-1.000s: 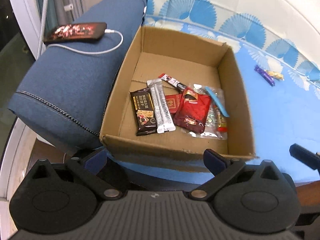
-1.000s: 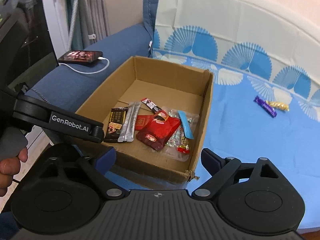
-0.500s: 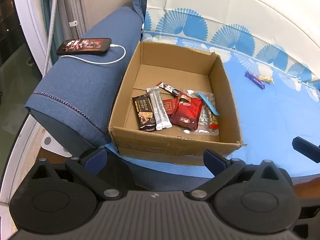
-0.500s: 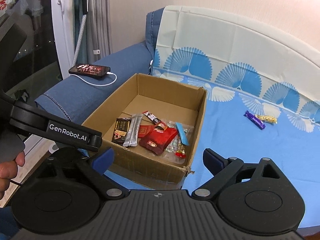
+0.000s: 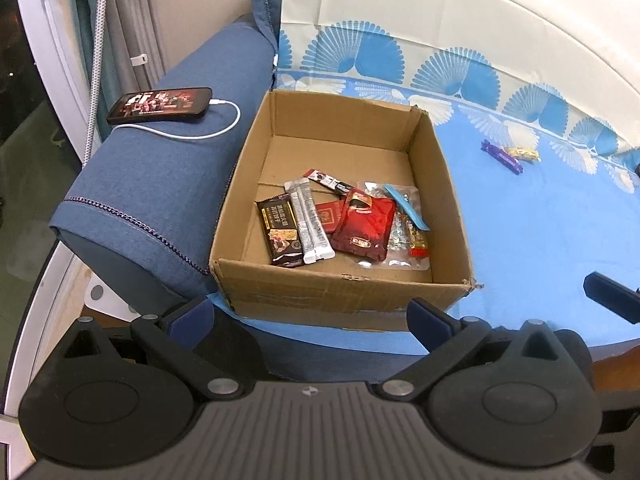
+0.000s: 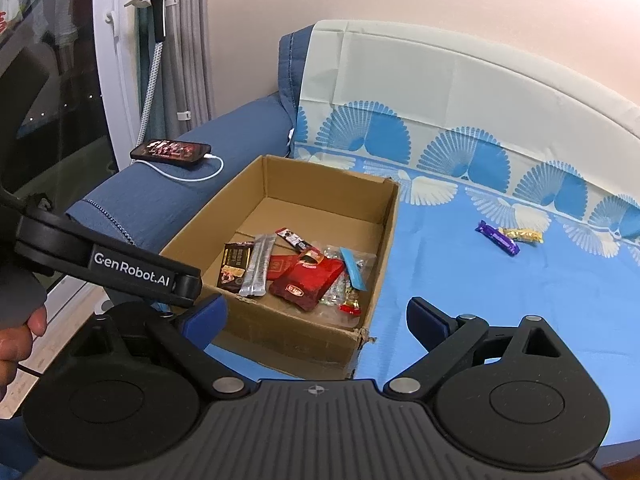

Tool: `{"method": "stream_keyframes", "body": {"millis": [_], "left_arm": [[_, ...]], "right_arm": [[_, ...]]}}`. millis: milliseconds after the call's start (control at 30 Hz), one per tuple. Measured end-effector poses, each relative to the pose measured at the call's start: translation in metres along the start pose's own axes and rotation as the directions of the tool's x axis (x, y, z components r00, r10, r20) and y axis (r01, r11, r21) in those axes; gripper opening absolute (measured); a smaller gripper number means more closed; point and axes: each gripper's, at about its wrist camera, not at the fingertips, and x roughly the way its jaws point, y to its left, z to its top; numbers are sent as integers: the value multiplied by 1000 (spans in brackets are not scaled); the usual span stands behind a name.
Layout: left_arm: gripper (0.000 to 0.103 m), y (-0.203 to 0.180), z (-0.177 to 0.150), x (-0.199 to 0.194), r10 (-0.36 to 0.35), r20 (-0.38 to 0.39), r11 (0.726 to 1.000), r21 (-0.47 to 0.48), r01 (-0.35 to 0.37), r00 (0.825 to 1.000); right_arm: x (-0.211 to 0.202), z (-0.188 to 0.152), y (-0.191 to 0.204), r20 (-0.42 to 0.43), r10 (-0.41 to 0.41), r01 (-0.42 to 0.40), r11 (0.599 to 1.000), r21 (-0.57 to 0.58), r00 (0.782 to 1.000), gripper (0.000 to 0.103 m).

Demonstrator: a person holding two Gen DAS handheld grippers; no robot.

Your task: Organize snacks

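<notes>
An open cardboard box (image 5: 344, 296) (image 6: 296, 344) sits on the blue sofa cover beside the armrest. It holds several snacks: a dark chocolate bar (image 5: 280, 230), a silver stick pack (image 5: 310, 220), a red pouch (image 5: 366, 224) (image 6: 306, 282) and clear-wrapped candies. A purple bar (image 5: 502, 156) (image 6: 498, 237) and a gold candy (image 5: 522, 154) (image 6: 522, 235) lie on the cover to the box's right. My left gripper (image 5: 312, 314) is open and empty, in front of the box. My right gripper (image 6: 316, 314) is open and empty, in front of the box's right corner.
A phone (image 5: 160, 105) (image 6: 171, 151) on a white charging cable lies on the blue armrest (image 5: 160, 184) left of the box. The left gripper's arm (image 6: 108, 268) crosses the lower left of the right wrist view. A garment steamer (image 6: 154, 8) stands by the curtains.
Both grippers have pulled back and up from the box, so it looks smaller and more of the sofa shows. Nothing was taken or let go.
</notes>
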Motion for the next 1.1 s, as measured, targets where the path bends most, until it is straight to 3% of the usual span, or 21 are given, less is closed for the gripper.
{"method": "stream_keyframes", "body": {"millis": [400, 600, 1100], "left_arm": [[103, -11, 4, 8, 19, -29, 1000, 18, -18, 999], [103, -21, 11, 17, -9, -93, 1000, 9, 10, 996], [103, -107, 52, 38, 18, -89, 990, 139, -5, 996]], "right_arm": [[8, -3, -13, -12, 15, -14, 999, 42, 1000, 97], [13, -7, -26, -16, 14, -13, 996, 90, 1000, 97], [33, -34, -109, -50, -57, 69, 957, 280, 997, 97]]}}
